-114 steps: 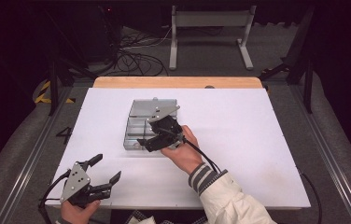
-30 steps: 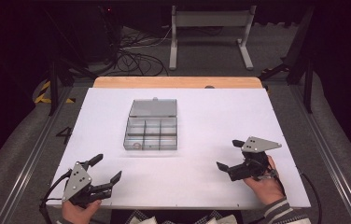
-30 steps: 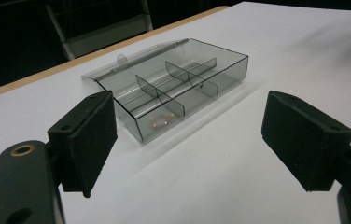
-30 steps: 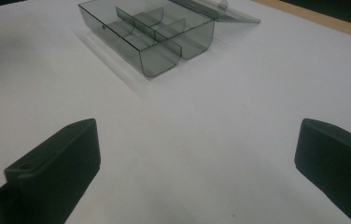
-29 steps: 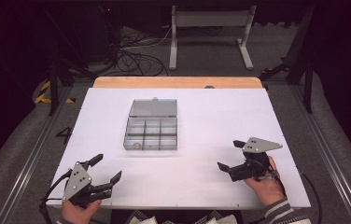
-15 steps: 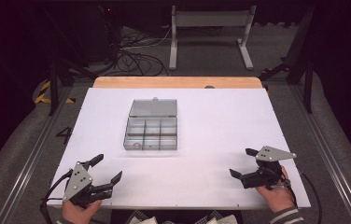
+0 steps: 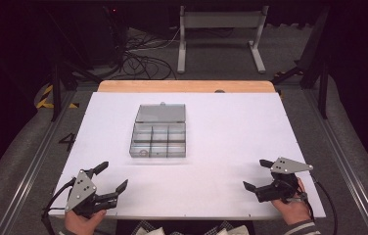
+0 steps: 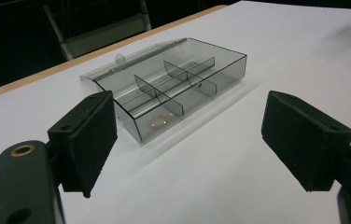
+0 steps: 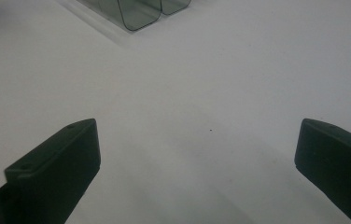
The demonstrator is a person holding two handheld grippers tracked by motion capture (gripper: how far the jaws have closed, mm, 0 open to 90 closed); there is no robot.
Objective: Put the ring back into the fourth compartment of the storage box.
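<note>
One clear compartment box [image 7: 158, 133] sits on the white surface [image 7: 231, 127], left of centre and toward the far side, its lid [image 7: 161, 113] folded open flat behind it. Dividers split it into six compartments; a small ring [image 8: 159, 121] lies in the near left one. Nothing stands between the box and either tool. The left gripper [image 7: 107, 178] rests at the near left corner, jaws spread wide and empty, facing the box. The right gripper [image 7: 258, 175] is at the near right corner, well apart from the box, jaws likewise spread with nothing between them. Beyond the far edge, cables [image 7: 143, 58] and one metal stand [image 7: 221, 34] are on the floor.
</note>
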